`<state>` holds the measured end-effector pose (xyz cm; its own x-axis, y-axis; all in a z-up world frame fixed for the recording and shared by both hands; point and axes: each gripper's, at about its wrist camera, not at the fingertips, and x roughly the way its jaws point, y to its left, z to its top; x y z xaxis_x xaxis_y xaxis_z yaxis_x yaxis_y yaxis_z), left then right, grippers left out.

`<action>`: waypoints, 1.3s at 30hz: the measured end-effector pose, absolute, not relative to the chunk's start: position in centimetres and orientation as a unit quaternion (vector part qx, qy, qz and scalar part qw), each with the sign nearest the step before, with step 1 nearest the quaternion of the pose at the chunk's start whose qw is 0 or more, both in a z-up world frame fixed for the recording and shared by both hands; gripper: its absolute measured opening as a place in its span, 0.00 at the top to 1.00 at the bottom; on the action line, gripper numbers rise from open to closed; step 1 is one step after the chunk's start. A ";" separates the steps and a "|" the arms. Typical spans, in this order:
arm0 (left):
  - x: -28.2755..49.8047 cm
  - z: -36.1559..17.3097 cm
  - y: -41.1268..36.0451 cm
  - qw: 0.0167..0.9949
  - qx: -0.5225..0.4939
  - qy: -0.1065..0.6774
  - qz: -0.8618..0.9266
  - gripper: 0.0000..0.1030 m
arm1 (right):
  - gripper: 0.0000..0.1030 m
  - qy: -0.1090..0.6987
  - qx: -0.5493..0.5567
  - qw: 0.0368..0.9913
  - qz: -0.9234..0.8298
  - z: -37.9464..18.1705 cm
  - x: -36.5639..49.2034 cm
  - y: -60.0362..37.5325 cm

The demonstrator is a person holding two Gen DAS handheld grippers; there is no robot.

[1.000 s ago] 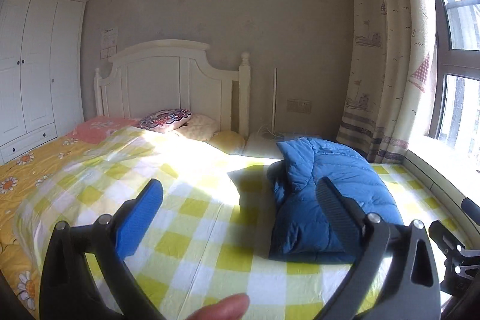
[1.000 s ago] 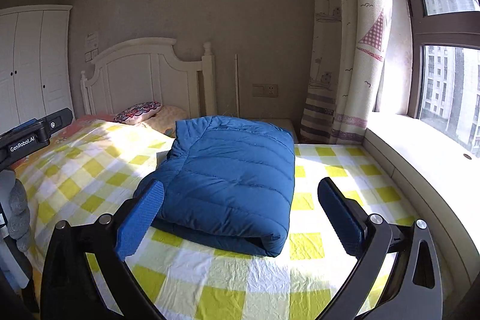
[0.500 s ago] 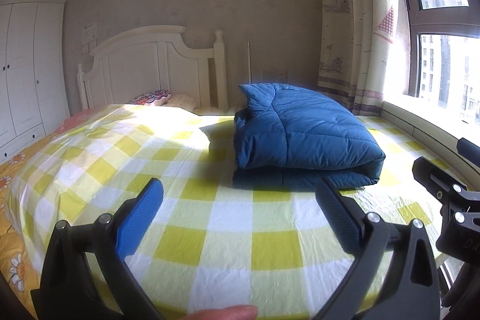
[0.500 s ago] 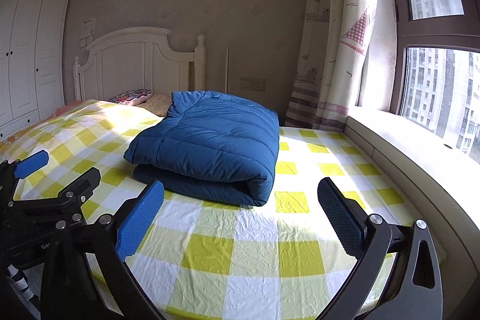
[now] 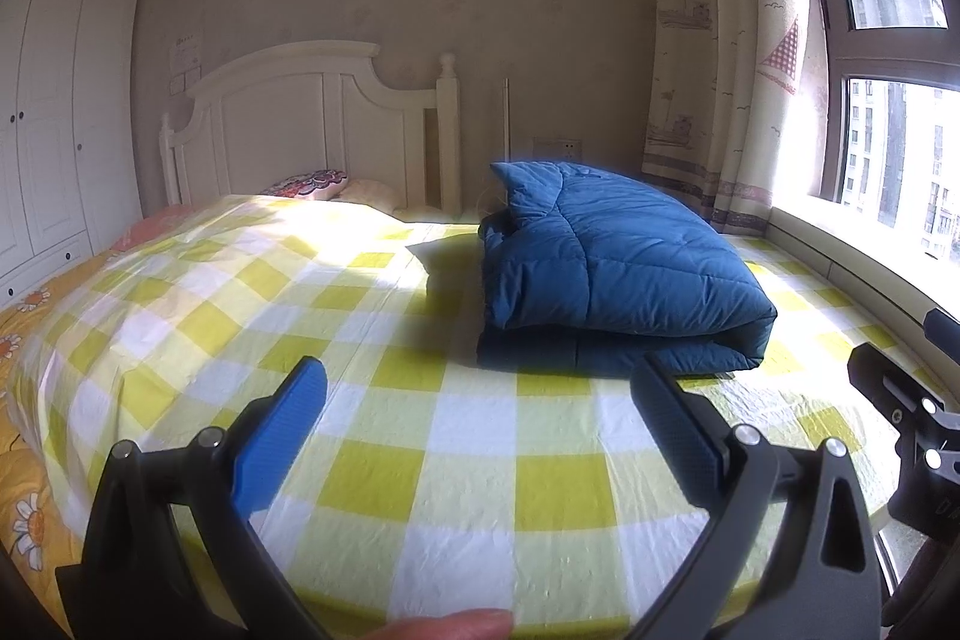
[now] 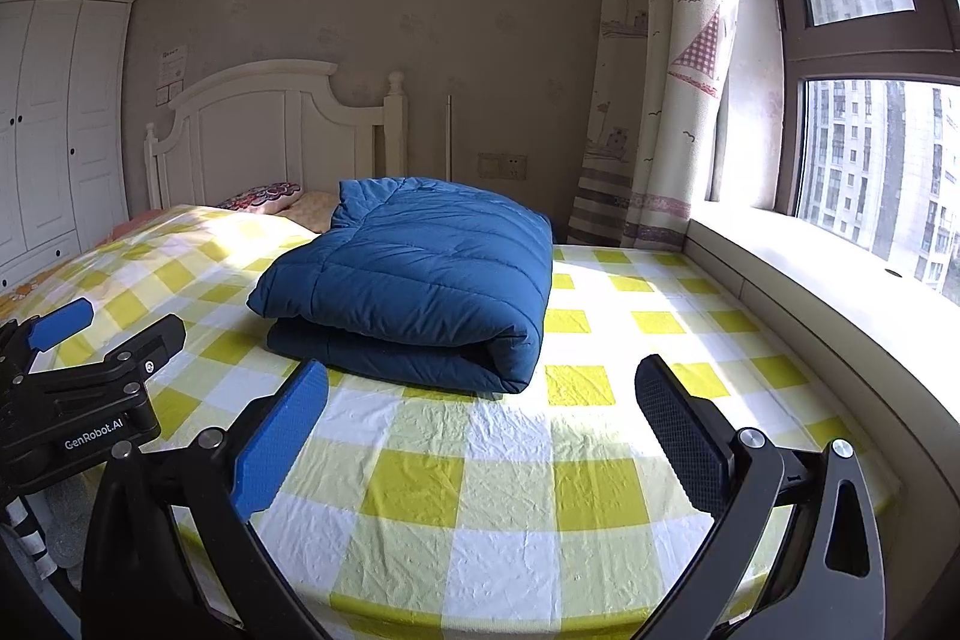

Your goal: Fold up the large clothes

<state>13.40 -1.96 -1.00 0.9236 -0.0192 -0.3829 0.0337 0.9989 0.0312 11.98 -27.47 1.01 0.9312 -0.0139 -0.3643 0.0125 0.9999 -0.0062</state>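
**Folded jacket on the bed, both grippers clear of it**

Bedding in yellow and white checks covers the bed (image 6: 480,472), and on it lies the blue quilted jacket (image 6: 420,280), folded into a thick rectangular bundle. It rests toward the window side of the mattress, its rounded fold turned to the cameras and its looser edges toward the white headboard (image 5: 312,124). Nothing touches it.

The left gripper (image 5: 480,436) hangs above the near end of the bed with its jaws spread wide and nothing between them; the jacket lies beyond its right finger, well apart. A fingertip (image 5: 444,625) shows at the bottom edge of the left view. The right gripper (image 6: 483,430) is likewise wide apart and empty, short of the jacket's near fold. In the right wrist view the left gripper appears at the left edge, beside the mattress.

Patterned pillows (image 5: 309,181) sit by the headboard. A white wardrobe (image 5: 54,130) stands at the left, and a curtain (image 6: 660,70) hangs beside the window (image 6: 870,130).
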 end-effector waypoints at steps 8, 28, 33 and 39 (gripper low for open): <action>13.3 -1.3 -1.9 0.979 0.016 0.202 -0.015 0.02 | 0.04 0.186 0.005 0.983 -0.008 0.9 12.1 -27.9; 13.1 -1.3 -1.8 0.979 0.016 0.201 -0.015 0.02 | 0.04 0.185 0.009 0.983 -0.010 0.8 12.1 -28.1; 12.8 -1.4 -2.0 0.980 0.018 0.198 -0.016 0.02 | 0.04 0.186 0.008 0.983 -0.011 0.7 12.0 -28.0; 12.5 -1.6 -1.9 0.981 0.015 0.192 -0.016 0.02 | 0.04 0.191 0.005 0.982 -0.010 0.3 12.0 -27.8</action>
